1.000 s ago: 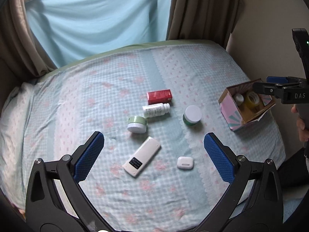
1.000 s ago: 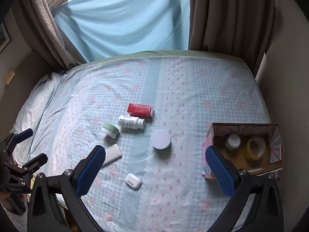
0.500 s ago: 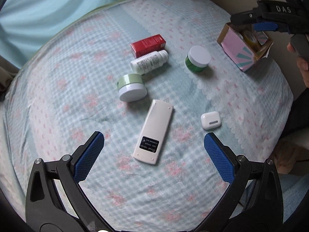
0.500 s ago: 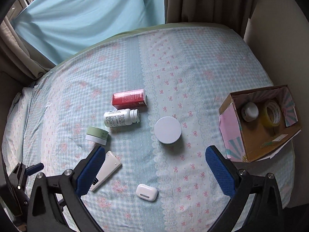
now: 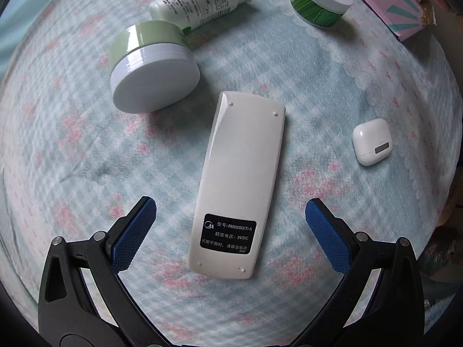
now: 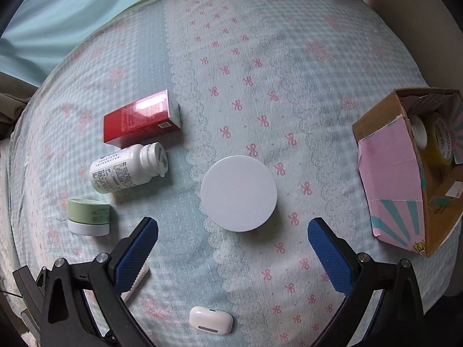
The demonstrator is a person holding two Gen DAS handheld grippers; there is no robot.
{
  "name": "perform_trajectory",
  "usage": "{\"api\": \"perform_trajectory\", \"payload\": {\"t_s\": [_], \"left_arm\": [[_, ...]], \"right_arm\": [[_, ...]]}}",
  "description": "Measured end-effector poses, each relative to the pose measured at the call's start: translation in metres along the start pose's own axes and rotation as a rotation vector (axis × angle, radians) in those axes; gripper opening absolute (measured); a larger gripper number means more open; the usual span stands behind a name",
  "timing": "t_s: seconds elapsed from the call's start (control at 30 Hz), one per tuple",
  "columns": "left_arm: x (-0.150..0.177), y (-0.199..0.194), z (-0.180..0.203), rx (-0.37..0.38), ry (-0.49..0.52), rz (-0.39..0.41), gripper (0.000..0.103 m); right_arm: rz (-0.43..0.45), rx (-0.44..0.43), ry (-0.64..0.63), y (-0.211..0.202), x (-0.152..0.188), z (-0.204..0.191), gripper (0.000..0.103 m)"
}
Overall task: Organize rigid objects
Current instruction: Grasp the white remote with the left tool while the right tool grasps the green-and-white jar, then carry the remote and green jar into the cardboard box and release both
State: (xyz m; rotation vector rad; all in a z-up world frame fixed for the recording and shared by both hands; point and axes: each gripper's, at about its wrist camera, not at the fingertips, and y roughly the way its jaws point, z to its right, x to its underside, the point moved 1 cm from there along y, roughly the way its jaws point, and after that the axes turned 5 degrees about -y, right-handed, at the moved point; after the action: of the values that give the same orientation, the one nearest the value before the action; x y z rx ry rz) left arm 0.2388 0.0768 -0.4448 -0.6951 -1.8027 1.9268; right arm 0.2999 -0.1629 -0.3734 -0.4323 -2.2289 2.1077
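Both grippers have dropped closer: left gripper, wide open and empty, straddles the remote mid-bed, right gripper likewise open above the white-lidded jar; next, close and carry to the box at the bed's right edge.

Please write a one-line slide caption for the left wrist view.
Open left gripper straddles a face-down white remote on the bed, jars, bottle and earbud case nearby.

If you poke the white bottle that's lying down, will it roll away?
Probably a little. The white bottle is round and lies on its side, so a sideways poke could roll it. The soft bedsheet would likely slow it, and the red box close beside it may stop it.
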Motion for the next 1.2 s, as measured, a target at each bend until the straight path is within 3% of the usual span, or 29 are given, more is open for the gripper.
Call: {"api": "perform_trajectory", "payload": {"t_s": [0.07, 0.2, 0.3, 0.43, 0.5, 0.6, 0.97, 1.2], "left_arm": [[-0.003, 0.009, 0.001, 0.007, 0.001, -0.015, 0.102], [-0.010, 0.027, 0.007, 0.040, 0.013, -0.064, 0.086], [-0.014, 0.035, 0.013, 0.029, 0.030, -0.076, 0.085], [-0.018, 0.039, 0.019, 0.014, 0.035, -0.081, 0.080], [-0.020, 0.040, 0.021, -0.004, 0.041, -0.084, 0.070], [-0.027, 0.036, 0.020, -0.022, 0.038, -0.085, 0.057], [-0.024, 0.031, 0.011, -0.002, 0.010, -0.070, 0.057], [-0.020, 0.006, 0.002, 0.004, -0.025, -0.031, 0.056]], "right_arm": [[-0.032, 0.006, 0.005, 0.017, -0.003, 0.005, 0.103], [-0.101, -0.028, 0.042, 0.047, -0.010, 0.012, 0.103], [-0.126, -0.011, 0.033, 0.062, -0.016, 0.013, 0.102], [-0.169, 0.008, 0.019, 0.079, -0.020, 0.012, 0.082], [-0.180, 0.001, 0.017, 0.085, -0.022, 0.011, 0.072], [-0.188, -0.004, 0.014, 0.088, -0.020, 0.009, 0.068], [-0.183, 0.001, 0.015, 0.087, -0.021, 0.008, 0.067], [-0.160, -0.007, 0.010, 0.064, -0.019, -0.001, 0.066]]}}
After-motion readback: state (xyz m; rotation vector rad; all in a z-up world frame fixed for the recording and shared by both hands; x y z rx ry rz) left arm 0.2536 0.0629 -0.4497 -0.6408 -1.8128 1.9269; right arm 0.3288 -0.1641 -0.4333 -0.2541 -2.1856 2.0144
